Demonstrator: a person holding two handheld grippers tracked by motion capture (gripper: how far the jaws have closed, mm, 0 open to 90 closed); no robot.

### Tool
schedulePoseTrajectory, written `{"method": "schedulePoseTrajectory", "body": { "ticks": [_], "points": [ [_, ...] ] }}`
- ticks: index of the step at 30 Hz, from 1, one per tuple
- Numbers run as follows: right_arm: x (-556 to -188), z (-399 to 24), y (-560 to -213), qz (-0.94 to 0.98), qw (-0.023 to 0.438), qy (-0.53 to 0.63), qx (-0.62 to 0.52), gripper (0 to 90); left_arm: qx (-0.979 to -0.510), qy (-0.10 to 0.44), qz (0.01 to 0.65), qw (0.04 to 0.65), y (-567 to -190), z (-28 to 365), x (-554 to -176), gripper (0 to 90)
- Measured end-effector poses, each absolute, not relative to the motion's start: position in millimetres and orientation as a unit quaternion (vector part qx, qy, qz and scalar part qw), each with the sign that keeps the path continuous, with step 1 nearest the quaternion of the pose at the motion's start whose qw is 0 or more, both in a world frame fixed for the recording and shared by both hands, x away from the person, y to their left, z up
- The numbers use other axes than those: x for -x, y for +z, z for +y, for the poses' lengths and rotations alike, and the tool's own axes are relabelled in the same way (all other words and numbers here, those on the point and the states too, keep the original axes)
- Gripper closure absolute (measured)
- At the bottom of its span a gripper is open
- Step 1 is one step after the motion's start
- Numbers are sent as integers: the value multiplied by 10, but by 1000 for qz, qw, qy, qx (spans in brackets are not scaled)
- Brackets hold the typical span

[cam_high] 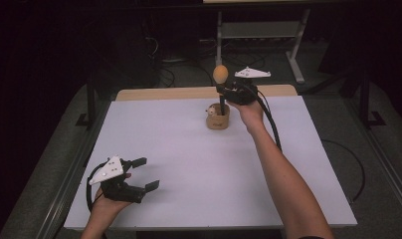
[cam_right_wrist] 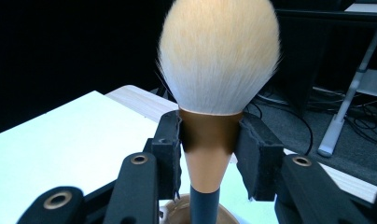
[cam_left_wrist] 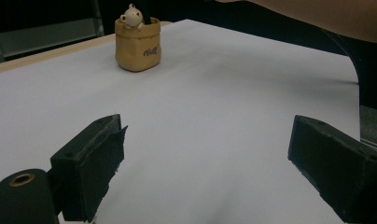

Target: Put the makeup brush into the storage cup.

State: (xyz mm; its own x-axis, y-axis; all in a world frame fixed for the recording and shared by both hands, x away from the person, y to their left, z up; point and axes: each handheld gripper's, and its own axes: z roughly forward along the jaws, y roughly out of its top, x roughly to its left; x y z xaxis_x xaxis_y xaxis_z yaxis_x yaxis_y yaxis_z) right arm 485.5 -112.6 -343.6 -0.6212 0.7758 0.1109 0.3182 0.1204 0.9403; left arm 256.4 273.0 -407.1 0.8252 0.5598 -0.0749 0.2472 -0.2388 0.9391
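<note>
A makeup brush (cam_high: 220, 74) with a fluffy pale head, copper collar and dark handle stands upright, its handle reaching down into a small tan holder cup (cam_high: 217, 119) at the far middle of the table. My right gripper (cam_high: 228, 90) is shut on the brush's copper collar (cam_right_wrist: 210, 135), with the pads (cam_right_wrist: 170, 151) pressing on both sides. The cup (cam_left_wrist: 137, 44) carries a little cream animal figure (cam_left_wrist: 131, 17) on its rim. My left gripper (cam_high: 148, 174) rests near the table's front left corner, open, with nothing between its fingers (cam_left_wrist: 91, 165).
The white tabletop (cam_high: 199, 164) has a wooden strip (cam_high: 164, 93) along its far edge. A grey metal stand (cam_high: 261, 35) and cables lie on the dark floor behind the table. A forearm (cam_high: 281, 169) stretches across the right half of the table.
</note>
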Motion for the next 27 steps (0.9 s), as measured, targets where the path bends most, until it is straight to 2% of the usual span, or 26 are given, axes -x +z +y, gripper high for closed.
{"method": "schedulePoseTrajectory", "body": {
  "ticks": [18, 20, 21, 22, 23, 27],
  "points": [
    [-4882, -1096, -3514, 735, 196, 525, -381, 612, -773, 139, 262, 561, -4068, 2730, -2562, 102],
    [-4888, -1088, -3545, 741, 191, 516, -384, 586, -775, 141, 258, 559, -4065, 2730, -2564, 102],
    [-4888, -1089, -3550, 740, 190, 516, -386, 534, -775, 142, 258, 559, -4064, 2730, -2563, 102],
    [-4888, -1089, -3550, 740, 190, 516, -386, 534, -775, 141, 258, 559, -4064, 2731, -2564, 102],
    [-4892, -1101, -3545, 739, 189, 519, -387, 472, -774, 140, 260, 561, -4065, 2730, -2562, 102],
    [-4881, -1114, -3528, 739, 190, 519, -386, 420, -774, 140, 259, 560, -4067, 2727, -2563, 102]
  ]
}}
